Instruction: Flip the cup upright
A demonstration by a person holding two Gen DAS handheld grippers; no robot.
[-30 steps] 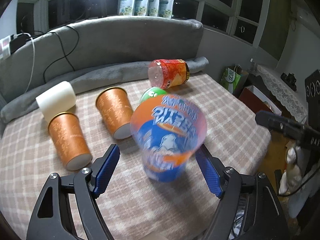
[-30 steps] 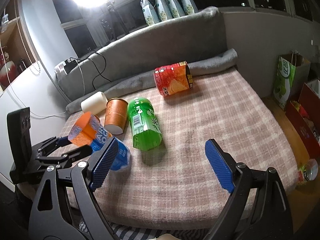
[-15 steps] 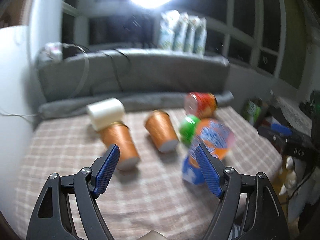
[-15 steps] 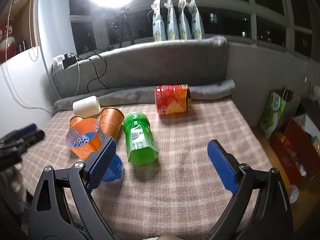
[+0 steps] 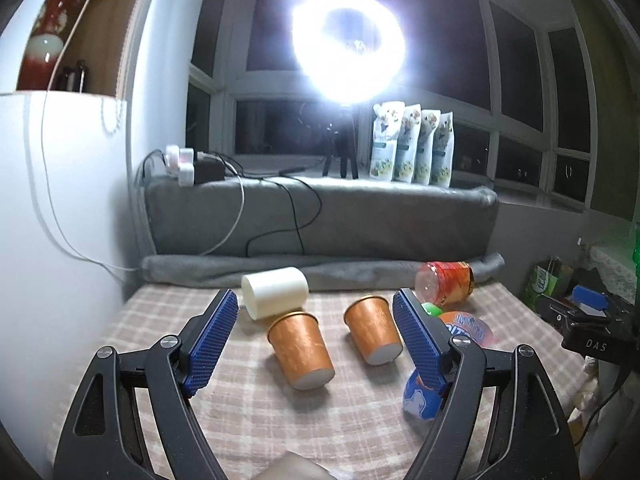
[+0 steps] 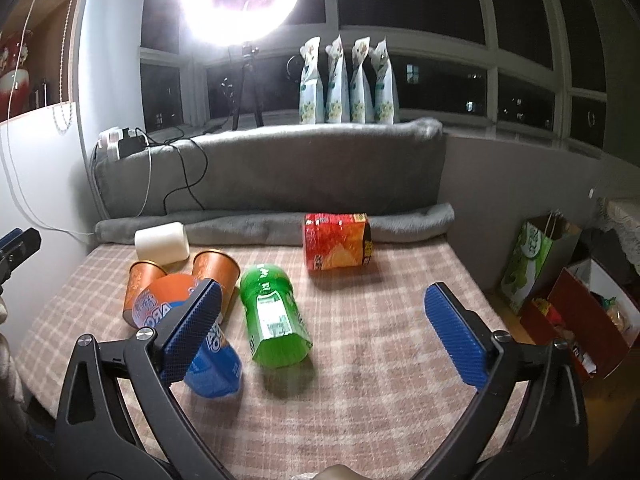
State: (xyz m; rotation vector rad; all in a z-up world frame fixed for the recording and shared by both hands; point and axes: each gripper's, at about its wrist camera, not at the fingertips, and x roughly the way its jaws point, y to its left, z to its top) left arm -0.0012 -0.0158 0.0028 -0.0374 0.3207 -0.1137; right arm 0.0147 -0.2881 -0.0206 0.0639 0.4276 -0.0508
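A blue and orange cup [image 6: 208, 356] stands on its narrow blue base on the checked bed cover, partly hidden behind the right gripper's left finger; in the left wrist view it [image 5: 460, 332] shows behind the right finger. My left gripper [image 5: 314, 340] is open and empty, raised back from the cups. My right gripper [image 6: 324, 336] is open and empty above the cover. Two orange paper cups [image 5: 300, 352] [image 5: 372, 334] lie tipped on their sides. A white cup [image 5: 274, 292] lies on its side behind them.
A green can [image 6: 274, 320] and a red snack canister [image 6: 338, 240] lie on the cover [image 6: 380, 380]. A grey bolster [image 6: 260, 172] runs along the back. A bright ring light [image 5: 348, 46] glares. Bags and boxes [image 6: 576, 300] stand on the floor at right.
My left gripper has let go of the blue and orange cup and pulled back and up. The cup now stands on the cover. My right gripper has tilted up slightly.
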